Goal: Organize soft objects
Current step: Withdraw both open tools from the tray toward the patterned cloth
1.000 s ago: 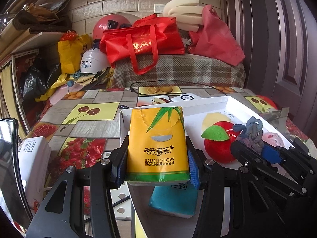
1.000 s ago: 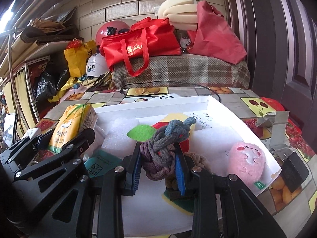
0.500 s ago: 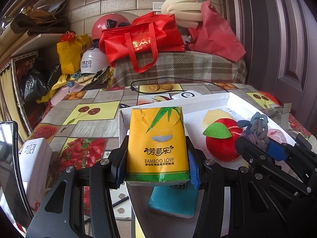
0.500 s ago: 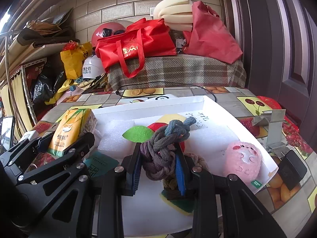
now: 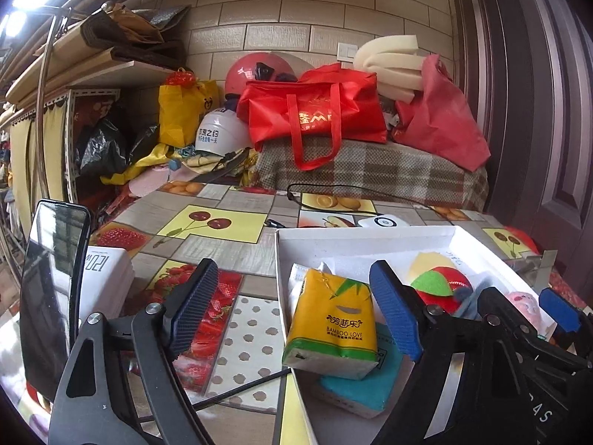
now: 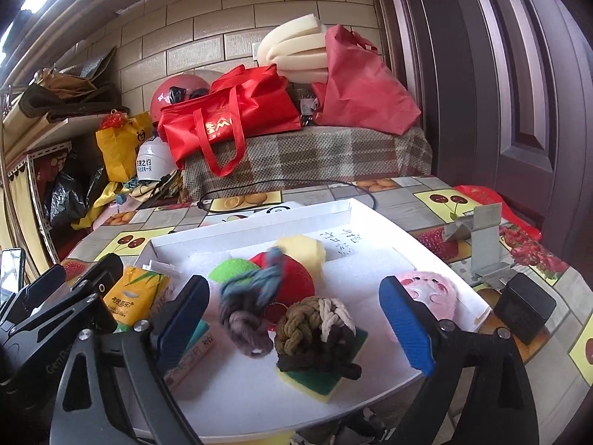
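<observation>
Tissues (image 5: 331, 324) are lying free now, the yellow pack resting tilted on a teal pack (image 5: 361, 385) in the near left corner of the white tray (image 5: 365, 239). The left tool (image 5: 296, 313) is spread wide, its blue pads (image 5: 394, 315) standing clear on either side of the yellow pack and touching nothing; one pad is hanging over the strawberry-print table (image 5: 207, 222) outside the tray wall.

Over on the right, the right tool (image 6: 294, 326) is gaping wide as well. The grey-purple rope knot (image 6: 246, 313) is sitting loose between its pads (image 6: 406, 324), slightly blurred, leaning against the red apple toy (image 6: 292, 280) with its green felt leaf (image 6: 231, 270). Just beside it, a second knot (image 6: 317, 324) in olive, cream and brown is resting on a yellow-green sponge (image 6: 318, 378). A yellow sponge (image 6: 302, 248) is lying behind the apple, and a pink fuzzy ball (image 6: 431, 289) is sitting near the tray's right edge.

Off the tray, a phone (image 5: 55, 296) is standing upright at the left of the table, with a white box (image 5: 105, 278) beside it. A grey metal bracket (image 6: 480, 244) and a small black block (image 6: 524, 307) are sitting on the table to the right. At the back, red bags (image 5: 315, 111) are piled on a plaid cover.
</observation>
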The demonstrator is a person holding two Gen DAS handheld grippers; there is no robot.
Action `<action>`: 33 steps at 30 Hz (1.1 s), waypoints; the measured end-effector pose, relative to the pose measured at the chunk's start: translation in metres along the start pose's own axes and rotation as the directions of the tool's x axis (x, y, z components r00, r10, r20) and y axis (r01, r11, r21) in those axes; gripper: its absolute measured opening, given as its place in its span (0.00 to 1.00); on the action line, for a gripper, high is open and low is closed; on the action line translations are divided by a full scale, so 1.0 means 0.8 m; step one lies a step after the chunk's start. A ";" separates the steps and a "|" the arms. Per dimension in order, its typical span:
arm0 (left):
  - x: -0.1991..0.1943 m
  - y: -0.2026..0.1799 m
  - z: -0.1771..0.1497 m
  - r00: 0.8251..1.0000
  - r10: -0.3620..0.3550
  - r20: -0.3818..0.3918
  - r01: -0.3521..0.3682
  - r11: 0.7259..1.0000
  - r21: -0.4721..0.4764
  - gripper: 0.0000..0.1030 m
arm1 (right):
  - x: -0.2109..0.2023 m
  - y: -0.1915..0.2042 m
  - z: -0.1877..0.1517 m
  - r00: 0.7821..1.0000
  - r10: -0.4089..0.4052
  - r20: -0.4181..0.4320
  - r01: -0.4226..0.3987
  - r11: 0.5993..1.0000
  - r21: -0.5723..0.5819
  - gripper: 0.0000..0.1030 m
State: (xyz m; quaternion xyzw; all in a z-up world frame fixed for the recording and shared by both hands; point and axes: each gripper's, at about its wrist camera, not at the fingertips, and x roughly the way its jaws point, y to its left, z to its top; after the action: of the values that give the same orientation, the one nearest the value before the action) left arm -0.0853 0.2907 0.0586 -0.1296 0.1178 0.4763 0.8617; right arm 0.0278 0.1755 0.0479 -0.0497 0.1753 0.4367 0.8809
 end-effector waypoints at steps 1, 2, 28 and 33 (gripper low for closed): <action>-0.003 0.001 0.000 1.000 -0.001 0.010 0.001 1.000 -0.001 0.82 | -0.003 0.002 -0.001 1.000 0.004 0.006 -0.004 1.000 -0.009 0.91; -0.005 0.001 0.000 1.000 0.001 0.014 -0.001 1.000 0.001 0.82 | -0.004 0.002 -0.001 1.000 0.008 0.005 -0.008 1.000 -0.016 0.92; -0.086 -0.078 -0.042 0.909 -0.375 -0.182 0.410 0.882 0.233 1.00 | -0.086 -0.208 -0.039 0.989 -0.041 -0.143 0.076 0.967 0.244 1.00; -0.075 -0.132 -0.068 0.821 -0.406 -0.402 0.525 0.814 0.250 1.00 | -0.093 -0.257 -0.055 0.972 -0.068 -0.226 0.143 0.931 0.336 1.00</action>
State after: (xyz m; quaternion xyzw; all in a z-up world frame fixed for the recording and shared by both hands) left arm -0.0307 0.1713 0.0387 -0.0774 0.3070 0.1902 0.9293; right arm 0.1364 -0.0170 0.0197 0.0524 0.3397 0.3425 0.8744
